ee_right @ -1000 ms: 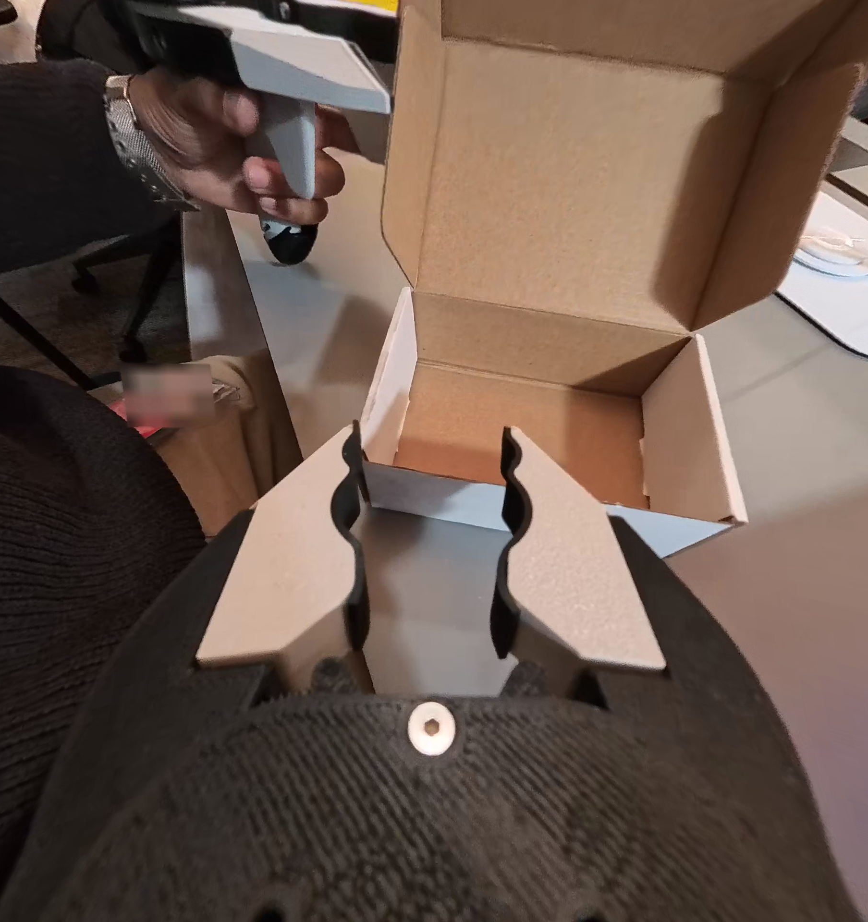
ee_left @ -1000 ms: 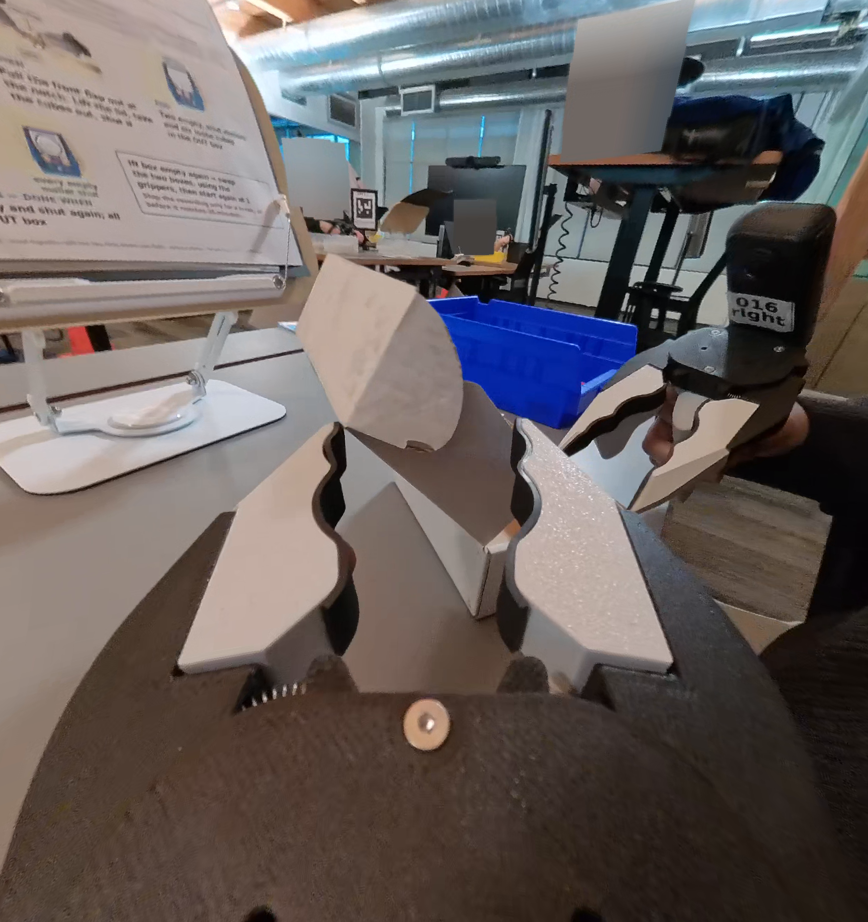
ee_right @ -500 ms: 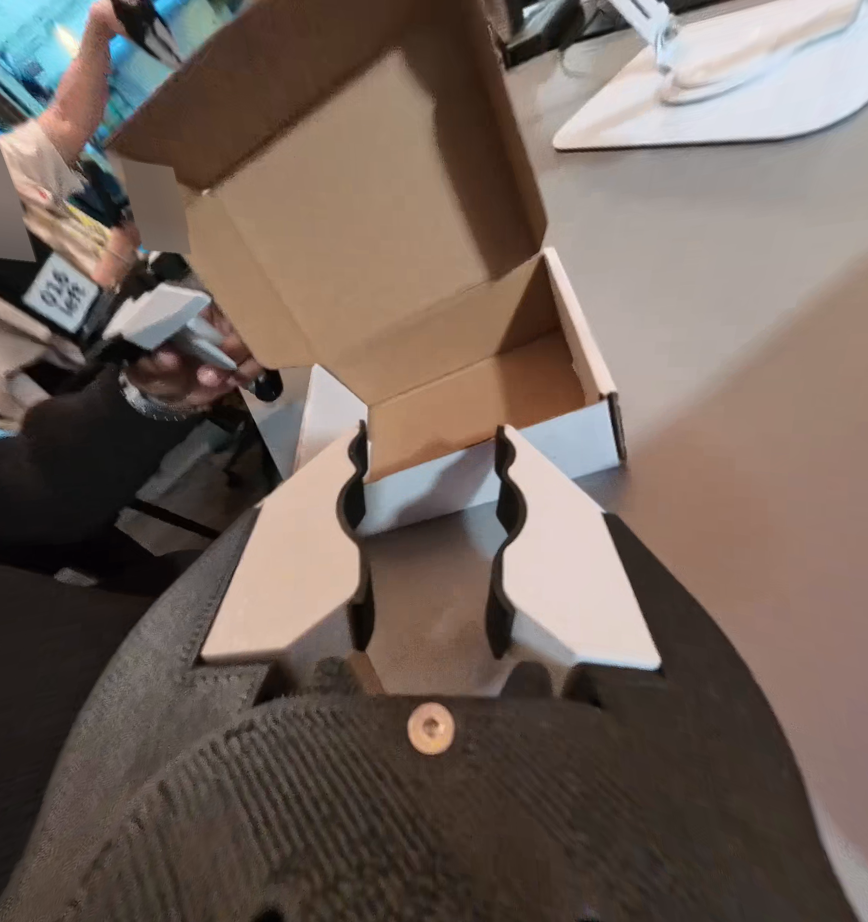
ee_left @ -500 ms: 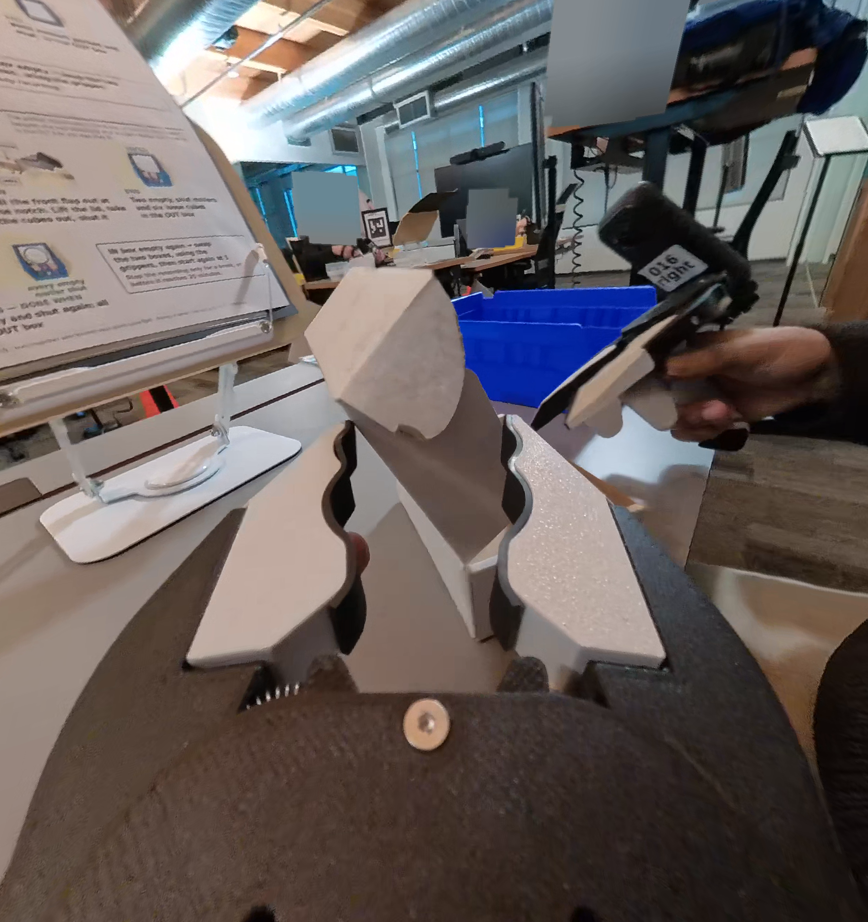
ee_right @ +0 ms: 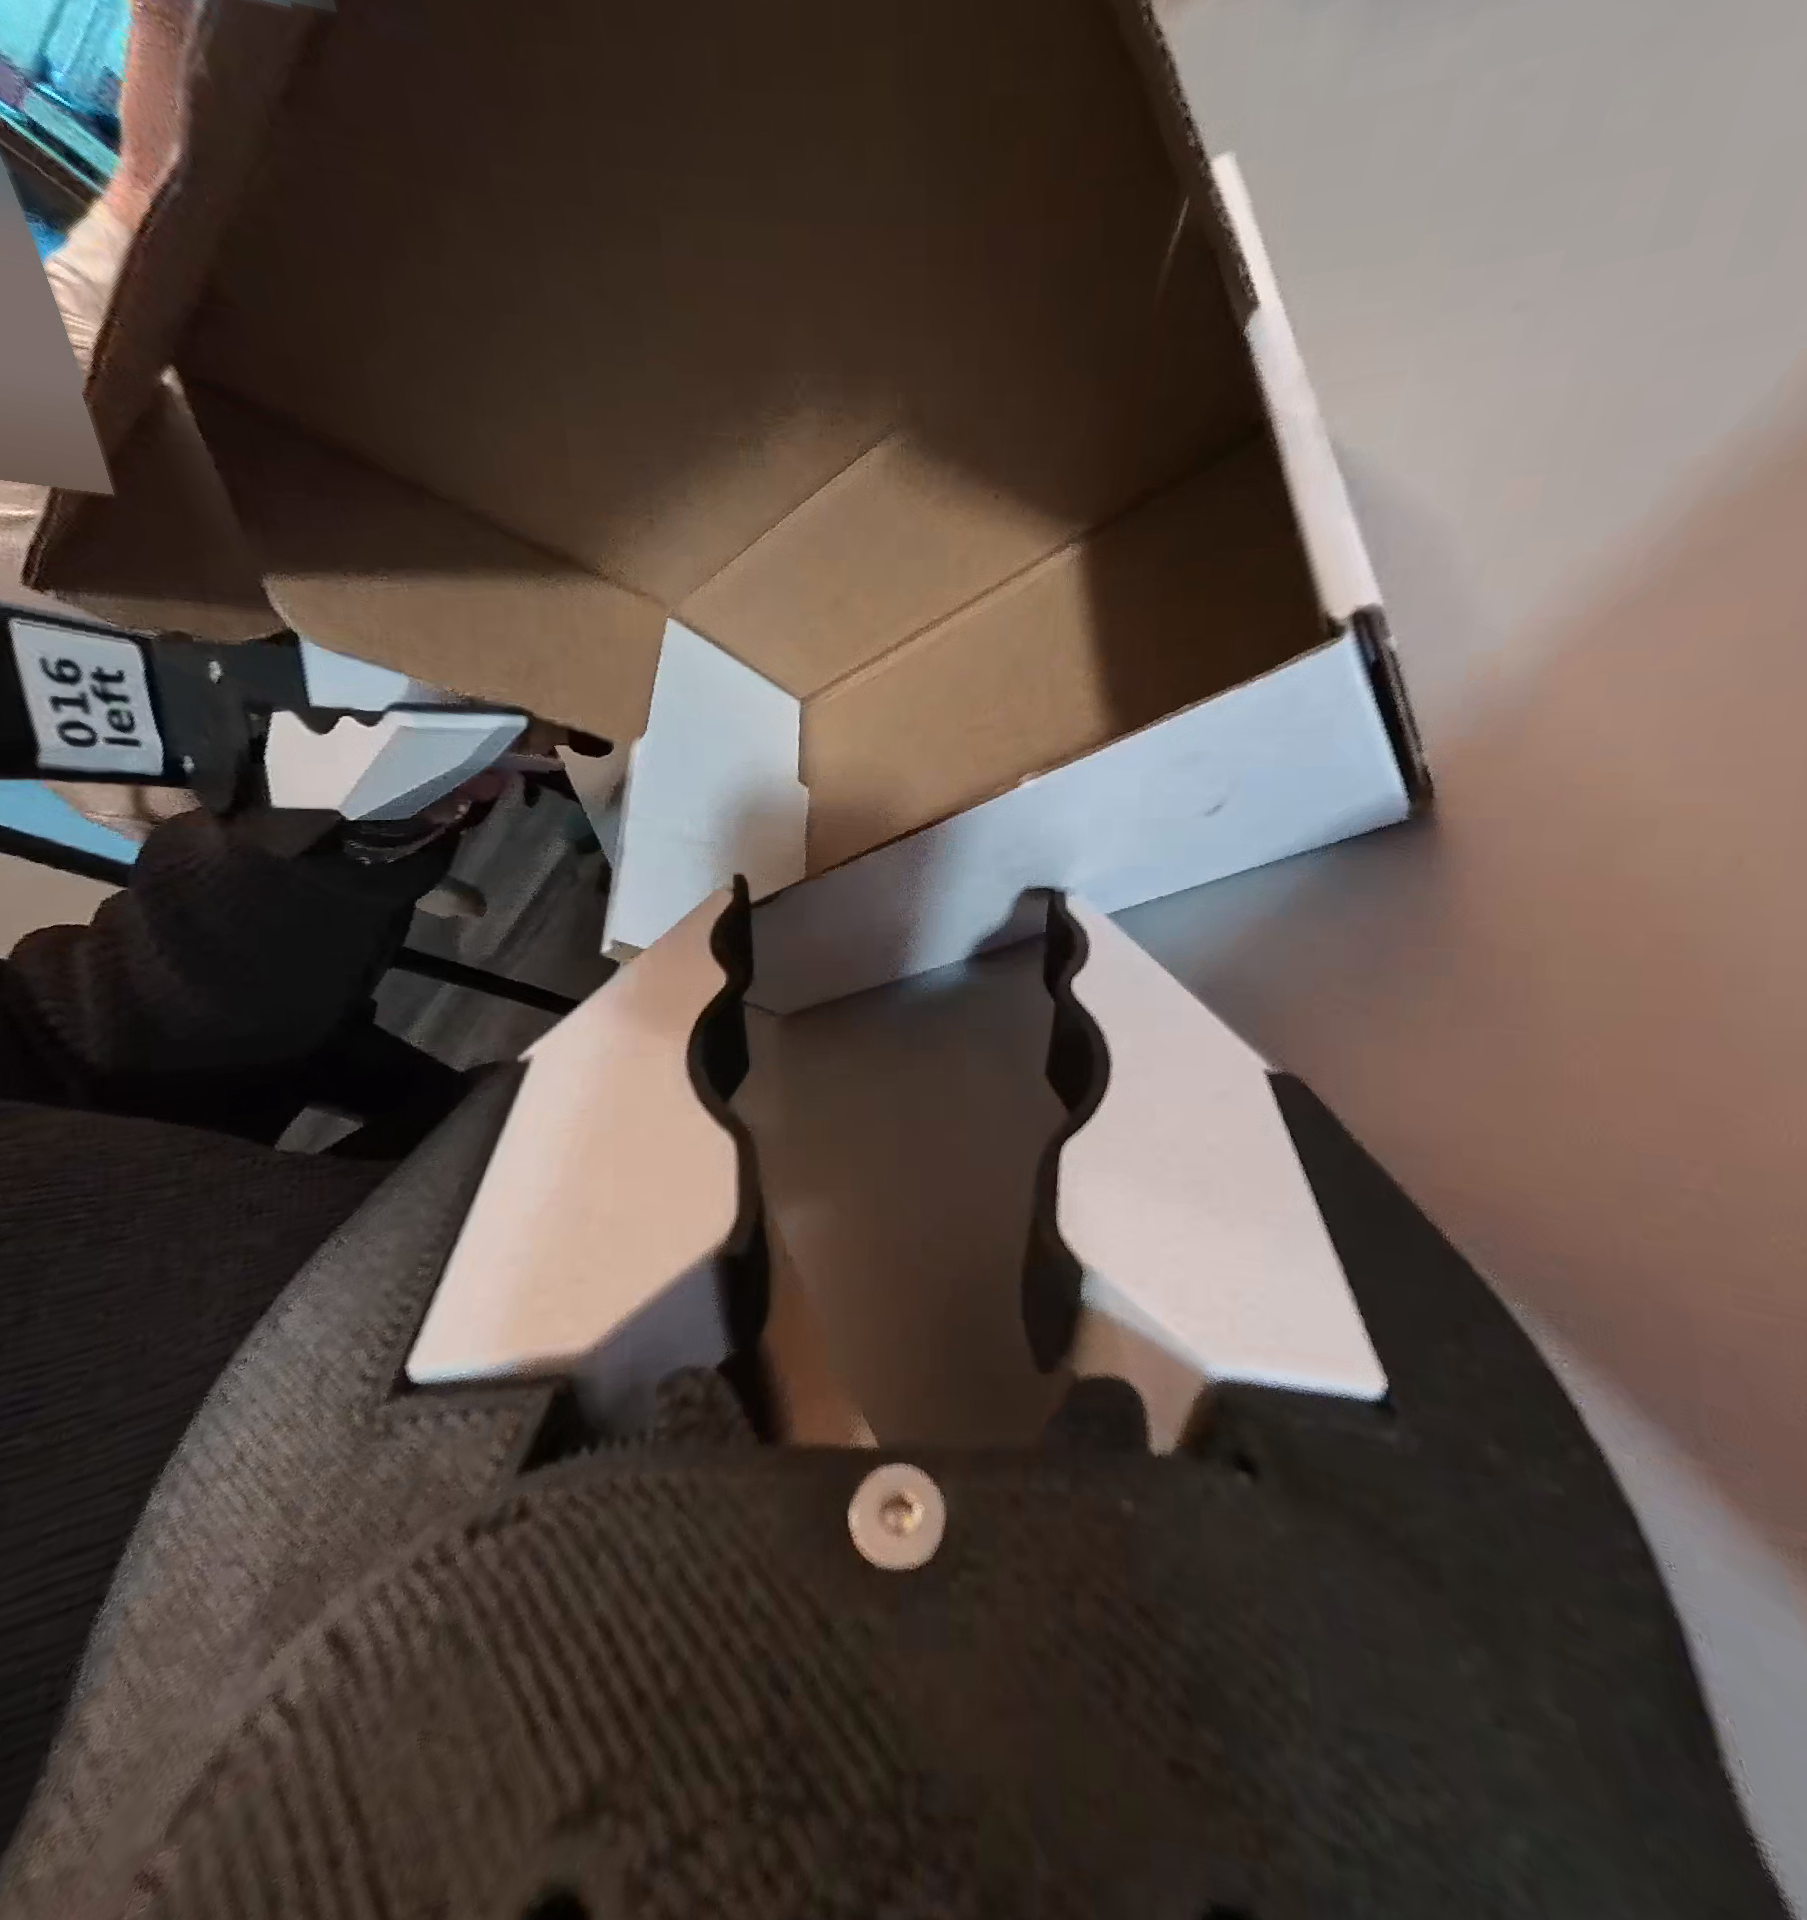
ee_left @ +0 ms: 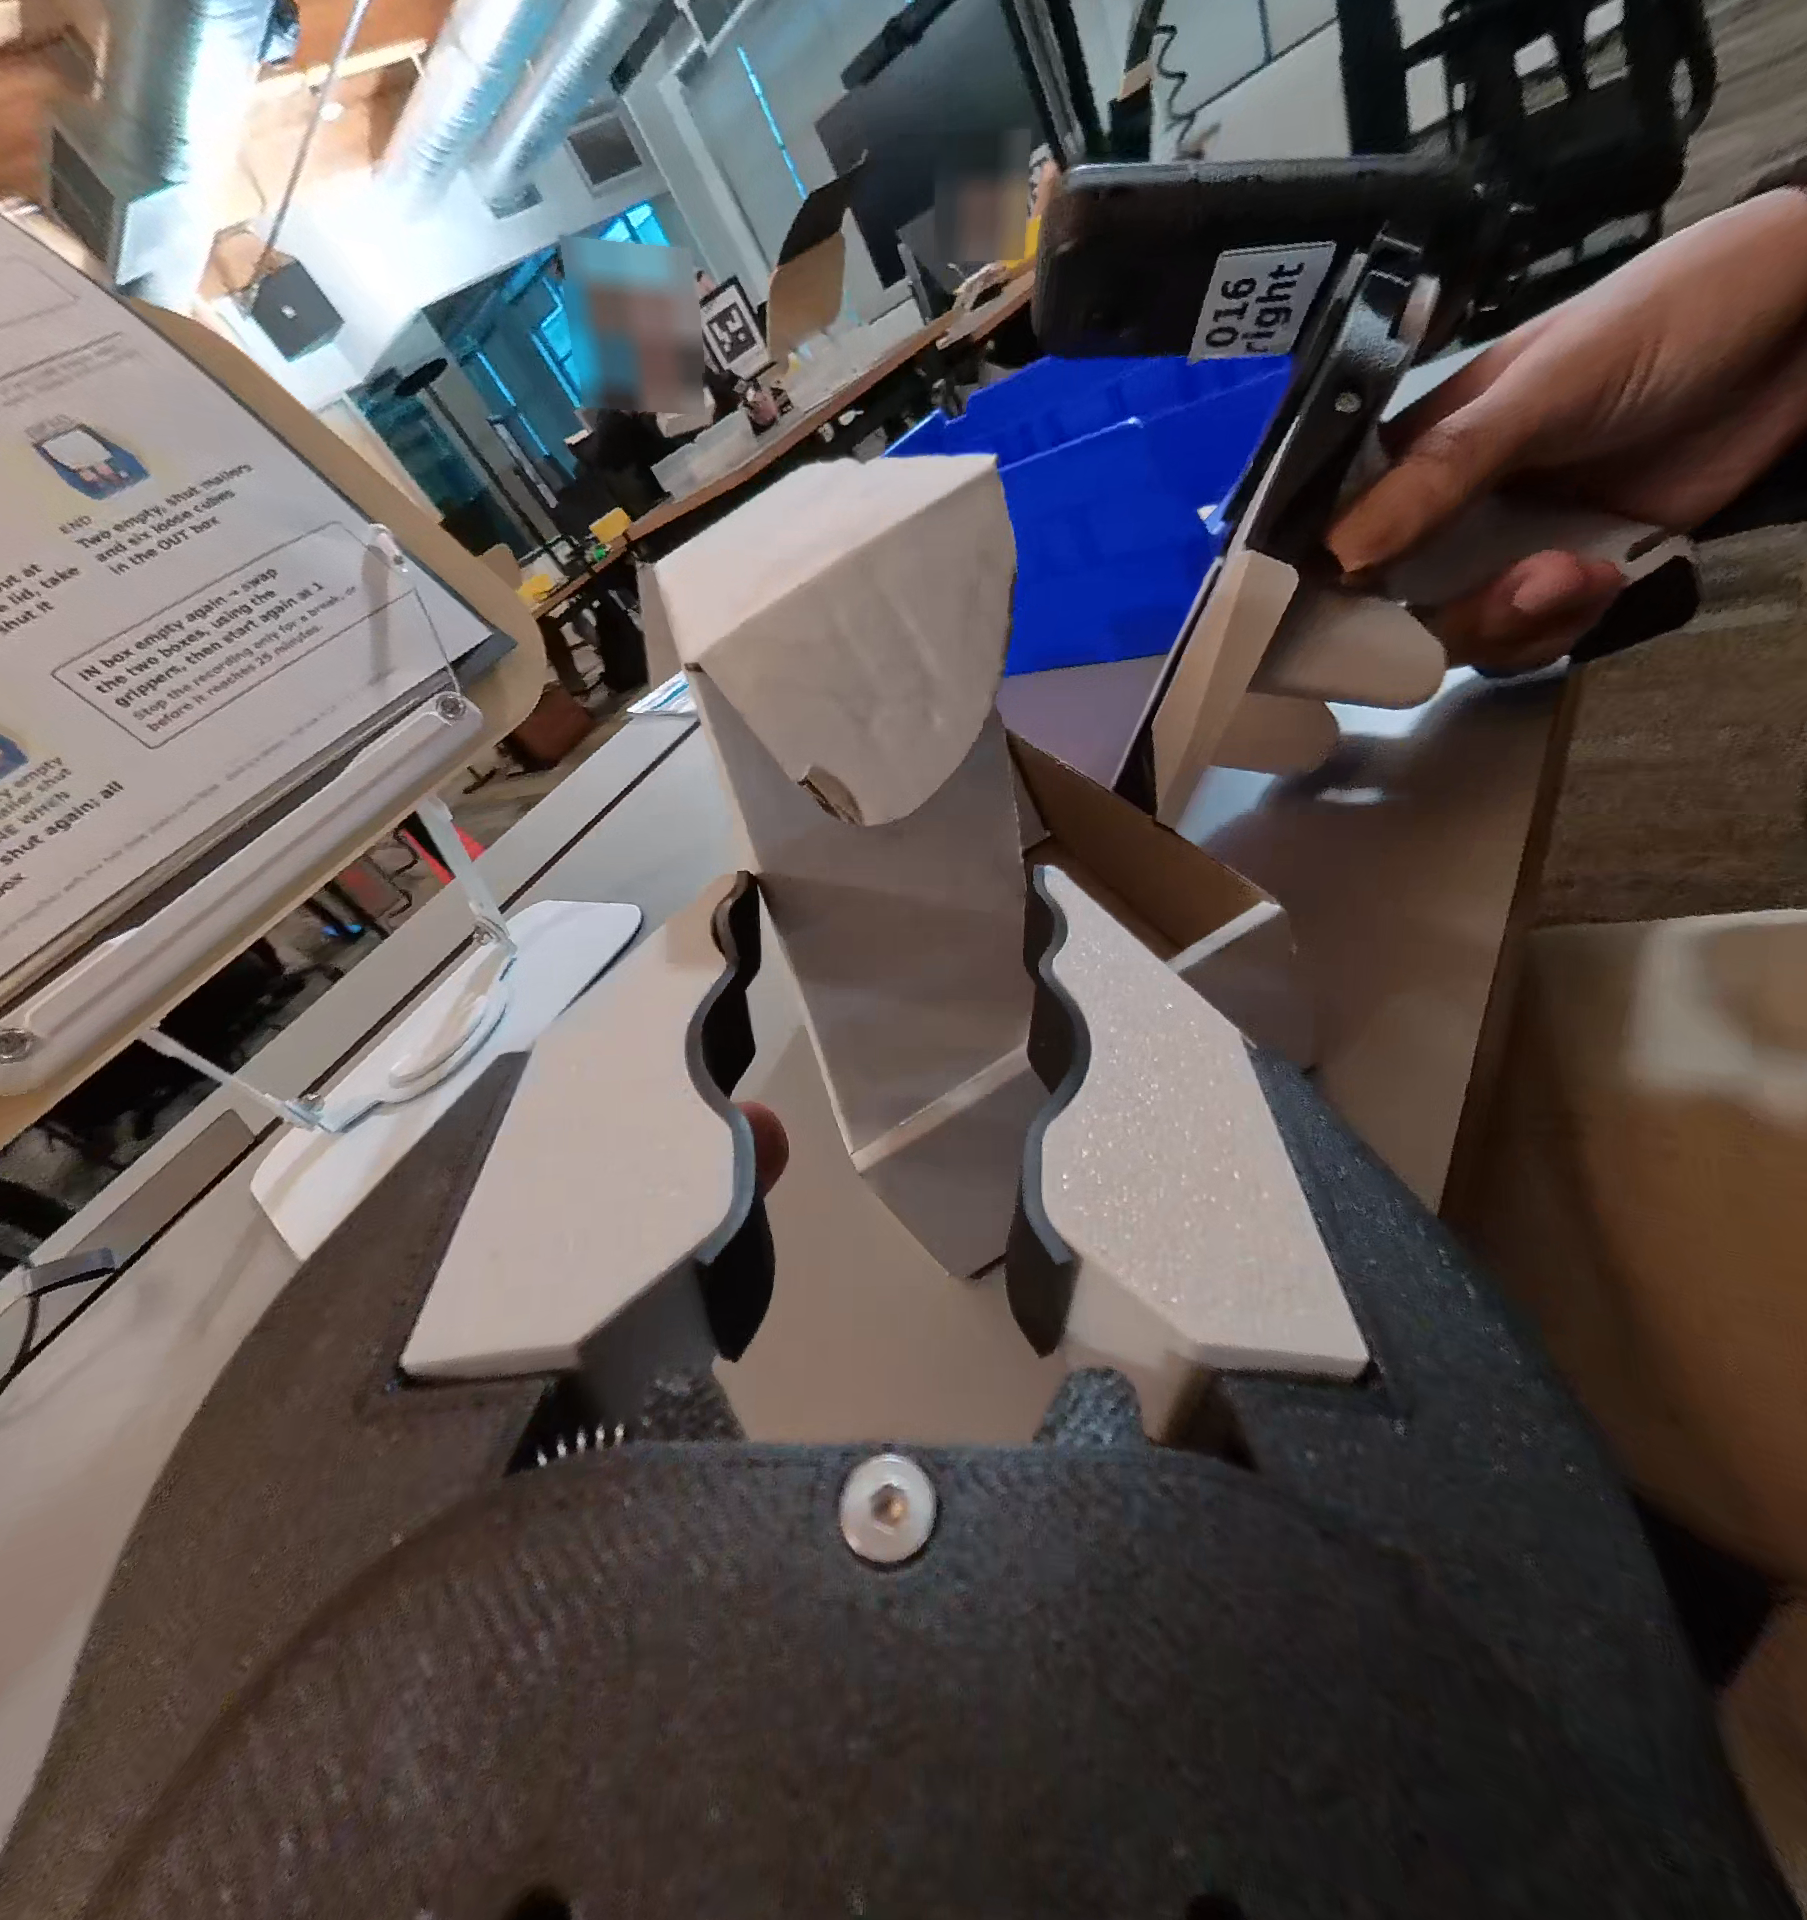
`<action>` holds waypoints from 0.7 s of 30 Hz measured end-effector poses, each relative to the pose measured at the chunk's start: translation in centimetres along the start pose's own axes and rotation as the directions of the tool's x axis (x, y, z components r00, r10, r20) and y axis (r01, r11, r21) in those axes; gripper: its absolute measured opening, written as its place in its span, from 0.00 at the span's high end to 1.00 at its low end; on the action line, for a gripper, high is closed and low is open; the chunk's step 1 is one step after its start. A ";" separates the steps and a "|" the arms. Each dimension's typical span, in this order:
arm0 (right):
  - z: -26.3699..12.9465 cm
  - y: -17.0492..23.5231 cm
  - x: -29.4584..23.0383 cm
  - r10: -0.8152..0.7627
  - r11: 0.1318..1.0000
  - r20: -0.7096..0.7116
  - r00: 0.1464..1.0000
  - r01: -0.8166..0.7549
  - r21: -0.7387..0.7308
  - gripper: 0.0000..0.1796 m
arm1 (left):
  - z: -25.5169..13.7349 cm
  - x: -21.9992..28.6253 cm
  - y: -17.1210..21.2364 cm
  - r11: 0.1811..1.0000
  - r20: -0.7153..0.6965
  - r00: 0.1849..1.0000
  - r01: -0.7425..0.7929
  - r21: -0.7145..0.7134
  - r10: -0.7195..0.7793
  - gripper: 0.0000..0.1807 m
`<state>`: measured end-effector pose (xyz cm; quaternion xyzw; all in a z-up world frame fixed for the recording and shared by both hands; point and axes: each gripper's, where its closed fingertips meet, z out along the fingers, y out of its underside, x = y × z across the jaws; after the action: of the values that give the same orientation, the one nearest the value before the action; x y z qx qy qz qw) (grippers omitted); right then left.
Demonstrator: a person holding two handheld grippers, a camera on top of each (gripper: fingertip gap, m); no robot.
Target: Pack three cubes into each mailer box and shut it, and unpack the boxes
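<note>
Both grippers spread: left gripper straddling open mailer box lid, right gripper at its front wall.

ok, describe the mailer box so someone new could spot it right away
On the grey table, in front of the blue bin, stands the mailer box. It is white outside and brown cardboard inside, with its lid raised and no cubes visible in it.

I see an open workshop-like room with silver ducts running under a wooden ceiling. Tall windows glow blue at the far end. Long desks stand farther back. A grey table fills the foreground, and wood-plank floor shows to the right.
</note>
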<state>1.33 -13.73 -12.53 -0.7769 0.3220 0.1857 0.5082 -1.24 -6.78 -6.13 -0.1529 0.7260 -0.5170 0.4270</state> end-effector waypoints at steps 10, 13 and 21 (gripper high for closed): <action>0.9 1.2 -0.8 -0.058 0.996 0.005 0.998 0.058 -0.065 0.70 | 0.4 0.0 0.7 0.999 0.013 1.000 0.006 -0.041 -0.006 0.72; 0.9 1.2 -0.8 -0.068 0.996 -0.003 0.998 0.068 -0.066 0.70 | 0.5 0.3 0.8 0.999 0.004 1.000 -0.016 -0.042 0.016 0.72; -3.4 -5.7 1.8 -0.158 0.953 -0.213 0.964 0.205 0.223 0.76 | 0.5 0.1 0.8 0.999 0.004 0.999 0.034 -0.026 -0.034 0.72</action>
<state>6.38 -15.83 -8.41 -0.7494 0.3167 0.0212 0.5810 -0.74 -6.78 -6.88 -0.1717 0.7293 -0.5143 0.4173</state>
